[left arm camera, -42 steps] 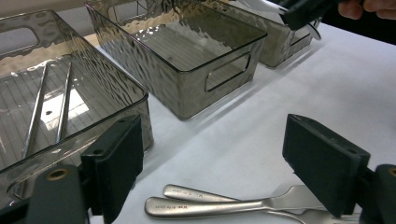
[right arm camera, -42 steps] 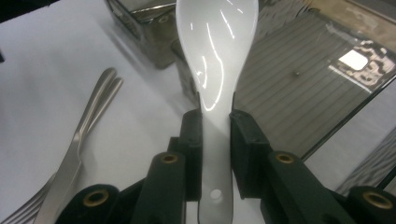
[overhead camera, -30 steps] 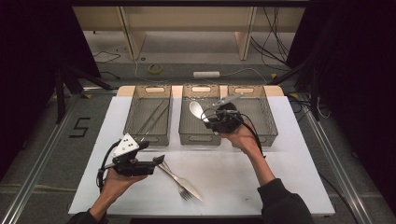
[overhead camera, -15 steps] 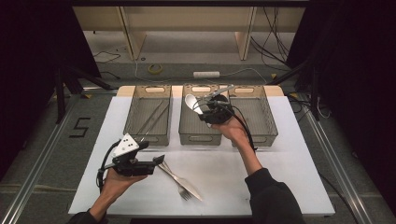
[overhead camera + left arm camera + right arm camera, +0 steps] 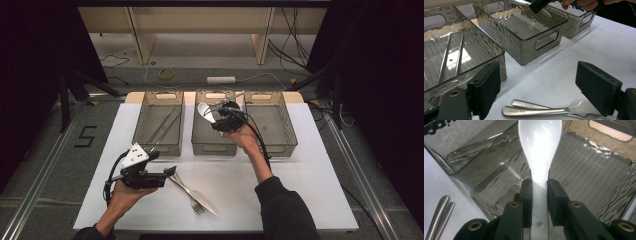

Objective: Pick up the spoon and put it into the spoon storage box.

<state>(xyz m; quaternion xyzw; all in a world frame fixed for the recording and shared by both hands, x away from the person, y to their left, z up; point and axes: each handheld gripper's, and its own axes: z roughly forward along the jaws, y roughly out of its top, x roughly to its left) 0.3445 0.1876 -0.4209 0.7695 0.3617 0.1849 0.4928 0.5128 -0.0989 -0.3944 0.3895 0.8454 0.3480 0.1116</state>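
White spoon [image 5: 539,147] — one; smoky bins [image 5: 215,142] — three; metal utensils [image 5: 192,192] — two.

left bin [image 5: 159,122]: two metal sticks | right bin [image 5: 270,122] | yellow tape roll [image 5: 166,74] | power strip [image 5: 221,79]

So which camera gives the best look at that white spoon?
The right gripper view: the white spoon is close up, its handle clamped between the jaws. The high view shows it small above the middle bin; the left gripper view catches just a sliver.
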